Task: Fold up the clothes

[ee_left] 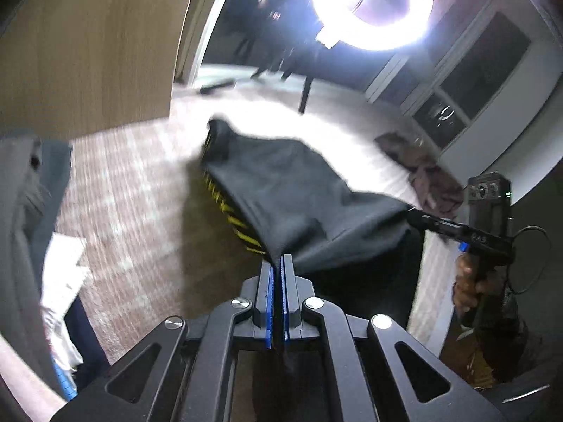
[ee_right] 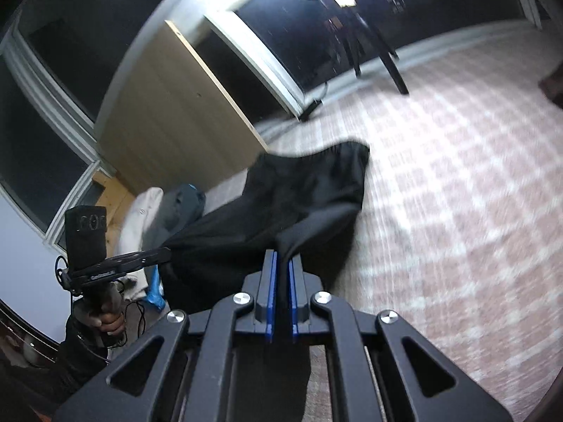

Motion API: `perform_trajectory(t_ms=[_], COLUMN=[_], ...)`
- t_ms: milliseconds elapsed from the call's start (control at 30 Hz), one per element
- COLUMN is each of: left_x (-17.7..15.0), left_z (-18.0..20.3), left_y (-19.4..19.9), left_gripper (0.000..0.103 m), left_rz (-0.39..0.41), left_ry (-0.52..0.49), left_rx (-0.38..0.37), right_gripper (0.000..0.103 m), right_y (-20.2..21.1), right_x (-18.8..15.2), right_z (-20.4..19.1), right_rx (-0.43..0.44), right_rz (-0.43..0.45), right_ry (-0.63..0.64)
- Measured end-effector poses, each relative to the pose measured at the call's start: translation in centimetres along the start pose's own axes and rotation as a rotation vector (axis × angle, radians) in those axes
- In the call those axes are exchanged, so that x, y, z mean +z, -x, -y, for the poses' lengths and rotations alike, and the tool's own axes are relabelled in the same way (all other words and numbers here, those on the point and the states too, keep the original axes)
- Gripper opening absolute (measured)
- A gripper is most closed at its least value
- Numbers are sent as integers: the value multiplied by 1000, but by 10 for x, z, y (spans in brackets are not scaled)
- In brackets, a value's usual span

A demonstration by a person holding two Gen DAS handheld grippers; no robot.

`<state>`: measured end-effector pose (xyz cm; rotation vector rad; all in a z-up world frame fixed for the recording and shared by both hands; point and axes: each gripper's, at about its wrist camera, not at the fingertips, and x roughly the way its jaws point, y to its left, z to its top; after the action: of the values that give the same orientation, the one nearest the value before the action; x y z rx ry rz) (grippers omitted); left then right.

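Nearest the left wrist camera, the left gripper [ee_left: 278, 263] has its blue-padded fingers [ee_left: 269, 281] pressed together on an edge of a black garment [ee_left: 299, 204]. The cloth hangs lifted above the checked pink-and-white surface [ee_left: 140, 193], and yellow stripes [ee_left: 235, 218] show along its underside on the left. On the right of that view a hand [ee_left: 471, 281] holds the right gripper [ee_left: 413, 215], whose tips are clamped on another edge of the same garment.

From the right wrist camera, the right gripper [ee_right: 281, 260] also pinches black fabric between its blue pads [ee_right: 271, 281], and the garment [ee_right: 299, 190] stretches leftward to the left gripper [ee_right: 167, 255], held by the other hand [ee_right: 105, 316].

Farther off lie a grey garment [ee_left: 24, 211] and a white cloth [ee_right: 140, 211]. Beyond stand a wooden panel [ee_left: 88, 52] and a bright ring light [ee_left: 380, 3].
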<state>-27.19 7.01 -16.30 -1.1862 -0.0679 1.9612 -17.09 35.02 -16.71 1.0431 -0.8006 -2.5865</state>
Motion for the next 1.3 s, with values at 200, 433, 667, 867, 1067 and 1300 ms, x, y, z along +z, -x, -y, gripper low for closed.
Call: perform_trajectory(t_ms=[200,433,667,867,1067,1300], left_x=[9,-3,-42,-34,-1,-10], left_z=[2,53,93,54,-34,-60], left_y=[67,137,183,124,-25,-19], left_gripper=[3,3,3,3,5,32], left_rz=[131,262,286,172,-45,-27], left_ry=[-63,-133,-136,-13,162,260], left_rx=[7,19,-1,9,171,221], right_gripper=[6,6,6,6,12,36], right_y=[31,105,163,99,-49,-34], right_x=[25,27,2,9,33,37], right_z=[-35,-84,-120,-77,12,53], right_rx=[-18,6,27,-16,-208,-226], right_rz=[86,165,165,11,-267,-237], right_ry=[81,207,302,225,160,126])
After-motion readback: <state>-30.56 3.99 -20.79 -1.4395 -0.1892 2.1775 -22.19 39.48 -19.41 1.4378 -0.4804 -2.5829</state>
